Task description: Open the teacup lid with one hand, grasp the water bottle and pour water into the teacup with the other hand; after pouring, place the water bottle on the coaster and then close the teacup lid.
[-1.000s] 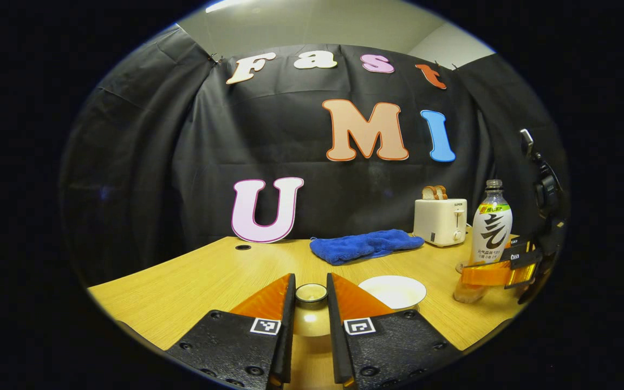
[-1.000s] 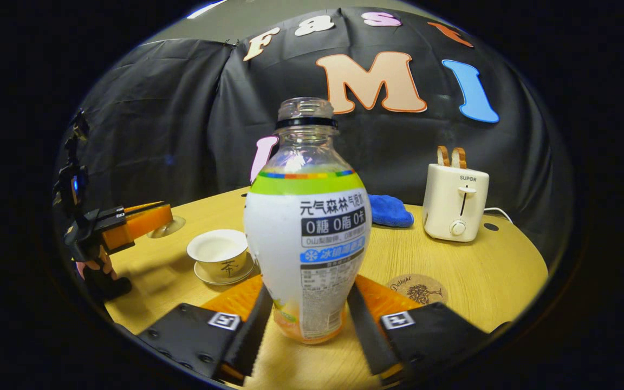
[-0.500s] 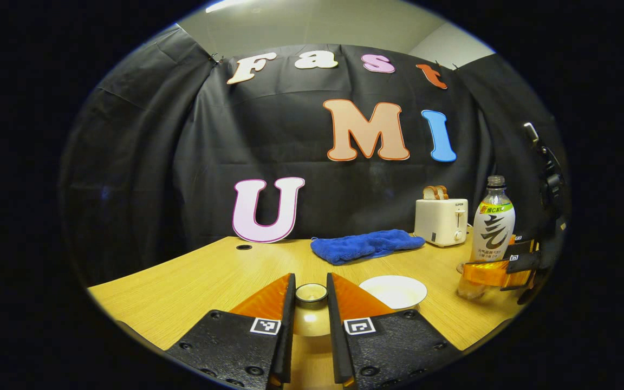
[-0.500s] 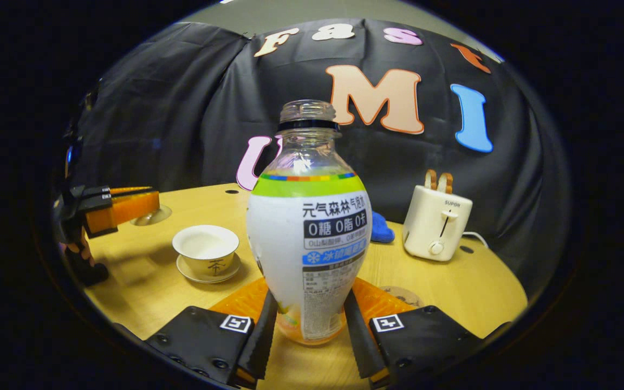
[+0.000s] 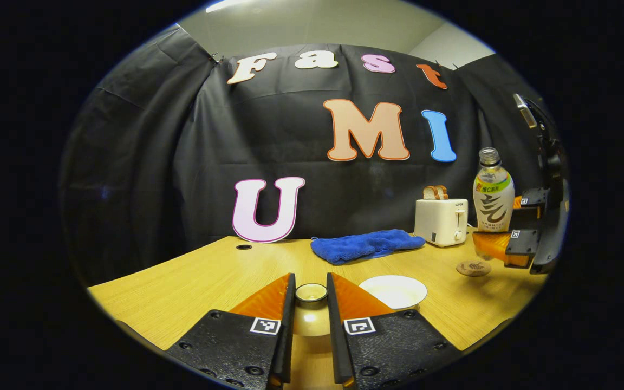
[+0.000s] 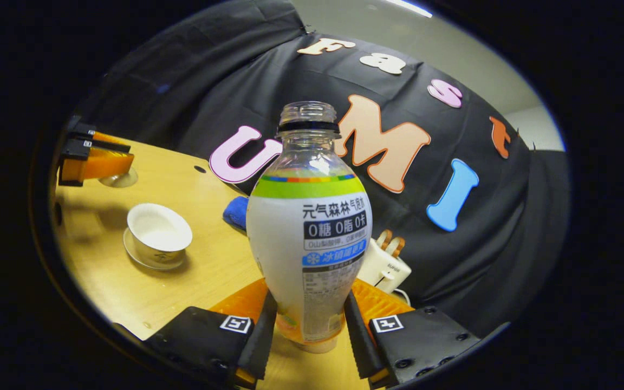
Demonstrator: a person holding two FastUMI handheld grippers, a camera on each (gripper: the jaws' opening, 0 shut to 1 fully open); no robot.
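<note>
- My left tool (image 5: 310, 303): fingers narrow, clamped both sides on the teacup lid (image 5: 311, 293) by its knob; lid held up off the table (image 5: 193, 281).
- Same tool seen far left in right gripper view (image 6: 98, 162), lid (image 6: 119, 177) hanging under it, above the table & apart from the teacup.
- My right tool (image 6: 309, 325): both fingers pressing the lower body of the water bottle (image 6: 309, 216), one each side.
- Bottle has no cap, mouth open, orange liquid low in the base near the fingers.
- In left gripper view the bottle (image 5: 492, 196) is upright, lifted clear of the table at far right, right tool (image 5: 499, 246) gripping its bottom.
- Coaster (image 5: 473, 267): round, brown, flat on the table, roughly below the lifted bottle, not touching it.
- Teacup (image 6: 159, 234): white, lid off, sits on its saucer (image 6: 137, 254) on the table; left of the bottle in right gripper view, well apart from it.
- Teacup rim (image 5: 393, 291) shows just right of my left tool fingers in left gripper view.
- Blue cloth (image 5: 365, 245) lies at the back of the table, next to the white toaster (image 5: 441, 221) w/ bread slices in it.
- Right gripper view is tilted; table slopes down to the right.
</note>
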